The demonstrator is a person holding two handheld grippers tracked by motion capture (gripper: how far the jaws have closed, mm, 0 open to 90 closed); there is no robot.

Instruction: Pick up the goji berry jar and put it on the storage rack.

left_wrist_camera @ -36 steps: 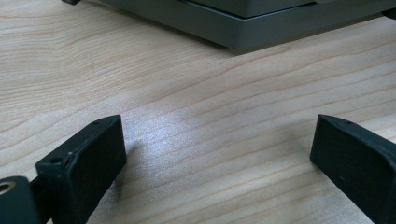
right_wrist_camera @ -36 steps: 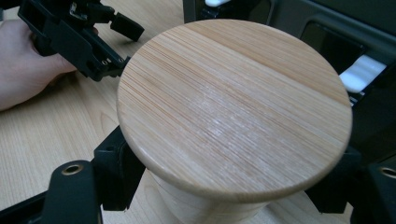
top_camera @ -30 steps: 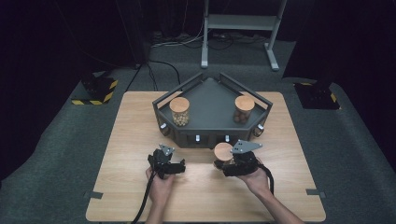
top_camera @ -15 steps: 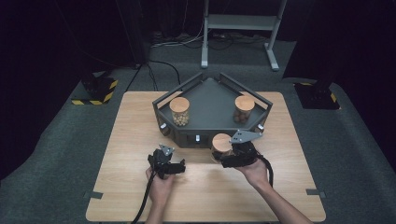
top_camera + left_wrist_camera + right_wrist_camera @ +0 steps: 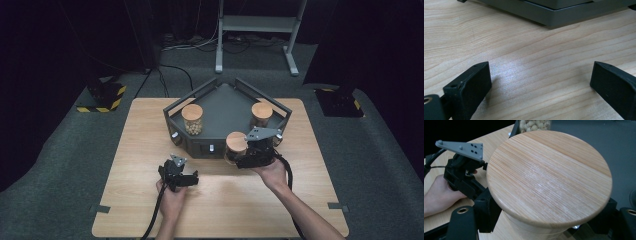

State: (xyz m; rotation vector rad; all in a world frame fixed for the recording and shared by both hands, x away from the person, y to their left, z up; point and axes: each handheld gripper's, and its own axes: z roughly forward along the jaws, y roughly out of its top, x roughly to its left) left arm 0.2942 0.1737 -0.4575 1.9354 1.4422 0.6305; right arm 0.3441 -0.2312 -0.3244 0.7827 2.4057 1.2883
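Left gripper (image 5: 184,176) is held low over the bare table (image 5: 140,150), near-left of the grey tray (image 5: 220,100); jaws wide, nothing between them. Right gripper (image 5: 239,159) is clamped on the jar (image 5: 235,145) just below its wooden lid (image 5: 549,175), at the tray's near edge, right of centre. Jar is judged rigid, smooth-sided, likely glass: slippery, breakable, moderately heavy if filled. Grip is best taken on the body under the lid, jar kept upright. Right forearm is angled in from the near right.
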